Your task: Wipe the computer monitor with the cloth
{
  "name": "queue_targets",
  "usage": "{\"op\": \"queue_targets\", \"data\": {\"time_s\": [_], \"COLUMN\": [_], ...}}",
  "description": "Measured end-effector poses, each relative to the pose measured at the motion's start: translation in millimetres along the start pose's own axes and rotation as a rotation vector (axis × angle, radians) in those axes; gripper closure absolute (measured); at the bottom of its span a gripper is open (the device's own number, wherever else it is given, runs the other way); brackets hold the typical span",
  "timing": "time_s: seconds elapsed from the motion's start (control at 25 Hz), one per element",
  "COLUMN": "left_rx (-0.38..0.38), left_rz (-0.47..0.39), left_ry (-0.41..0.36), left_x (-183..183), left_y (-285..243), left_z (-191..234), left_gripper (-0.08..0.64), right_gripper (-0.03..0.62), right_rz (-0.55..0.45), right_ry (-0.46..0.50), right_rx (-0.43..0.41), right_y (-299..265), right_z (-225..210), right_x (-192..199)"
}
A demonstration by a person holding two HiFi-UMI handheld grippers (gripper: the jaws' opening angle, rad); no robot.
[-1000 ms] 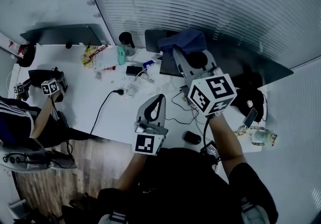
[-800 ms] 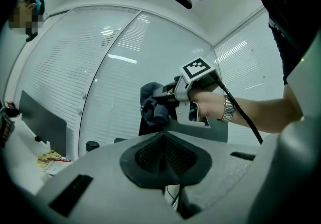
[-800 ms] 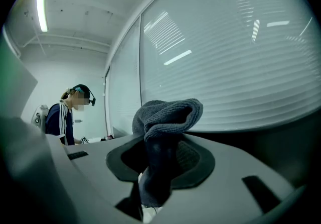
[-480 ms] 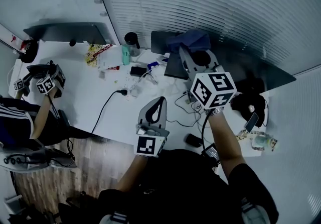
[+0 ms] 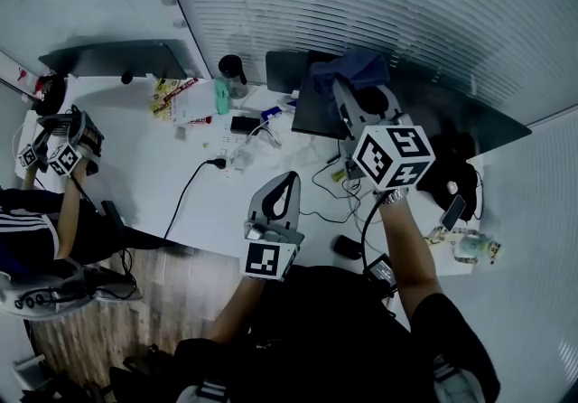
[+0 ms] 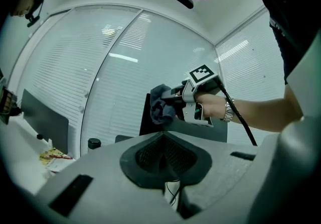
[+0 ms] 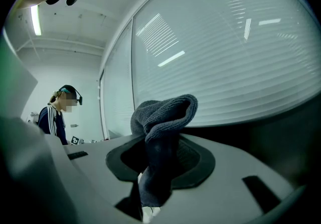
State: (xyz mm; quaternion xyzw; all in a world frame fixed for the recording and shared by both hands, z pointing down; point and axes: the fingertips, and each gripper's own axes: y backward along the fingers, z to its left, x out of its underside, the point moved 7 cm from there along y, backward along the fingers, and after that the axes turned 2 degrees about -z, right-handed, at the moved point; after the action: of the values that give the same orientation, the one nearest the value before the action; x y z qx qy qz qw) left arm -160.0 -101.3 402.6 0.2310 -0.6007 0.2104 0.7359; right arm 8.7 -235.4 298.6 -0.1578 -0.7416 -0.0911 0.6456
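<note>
A dark computer monitor (image 5: pixel 312 117) stands at the back of the white desk (image 5: pixel 153 180). My right gripper (image 5: pixel 349 89) is shut on a blue-grey cloth (image 5: pixel 348 67), which bunches at the monitor's top edge. In the right gripper view the cloth (image 7: pixel 163 112) hangs folded between the jaws of my right gripper (image 7: pixel 155 157). My left gripper (image 5: pixel 287 175) hovers lower, over the desk's front half, shut with nothing in it. From the left gripper view, my left gripper (image 6: pixel 164 157) points at the cloth (image 6: pixel 160 107) and the monitor (image 6: pixel 148 117).
A black cup (image 5: pixel 230 71), snack packets (image 5: pixel 176 94), a power strip with cables (image 5: pixel 235 153), a mouse (image 5: pixel 346 248) and a phone (image 5: pixel 450 211) lie on the desk. Another person (image 5: pixel 36 229) holds grippers at the left. A second monitor (image 5: pixel 117 58) stands far left.
My right gripper with the cloth has shifted slightly right along the monitor's top. The left gripper has stayed put. The other person's gripper has moved left.
</note>
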Motion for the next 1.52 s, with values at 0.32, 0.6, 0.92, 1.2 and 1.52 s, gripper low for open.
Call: {"op": "queue_targets", "data": {"time_s": [0.32, 0.6, 0.92, 1.2, 1.52], "left_rx": [0.006, 0.014, 0.022, 0.037, 0.052], "left_rz": [0.011, 0.019, 0.035, 0.038, 0.038], "left_ry": [-0.017, -0.028, -0.029, -0.051, -0.067], "left_x": [-3.1, -0.5, 5.1, 6.4, 9.7], "left_y": [0.7, -9.2, -29.9, -42.9, -51.5], "left_z": [-16.5, -52.8, -83.1, -118.7, -155.6], "left_gripper": [0.554, 0.554, 0.554, 0.554, 0.554], "right_gripper": [0.477, 0.477, 0.476, 0.476, 0.474], "right_rz": [-0.010, -0.002, 0.008, 0.005, -0.001], "right_ry": [-0.018, -0.020, -0.023, -0.026, -0.032], "right_rx": [0.049, 0.029, 0.008, 0.008, 0.018], "right_y": [21.3, 39.4, 52.1, 73.0, 99.8], "right_z": [-23.9, -49.4, -77.7, -103.5, -134.7], "right_x": [-2.6, -6.9, -9.1, -14.6, -19.6]}}
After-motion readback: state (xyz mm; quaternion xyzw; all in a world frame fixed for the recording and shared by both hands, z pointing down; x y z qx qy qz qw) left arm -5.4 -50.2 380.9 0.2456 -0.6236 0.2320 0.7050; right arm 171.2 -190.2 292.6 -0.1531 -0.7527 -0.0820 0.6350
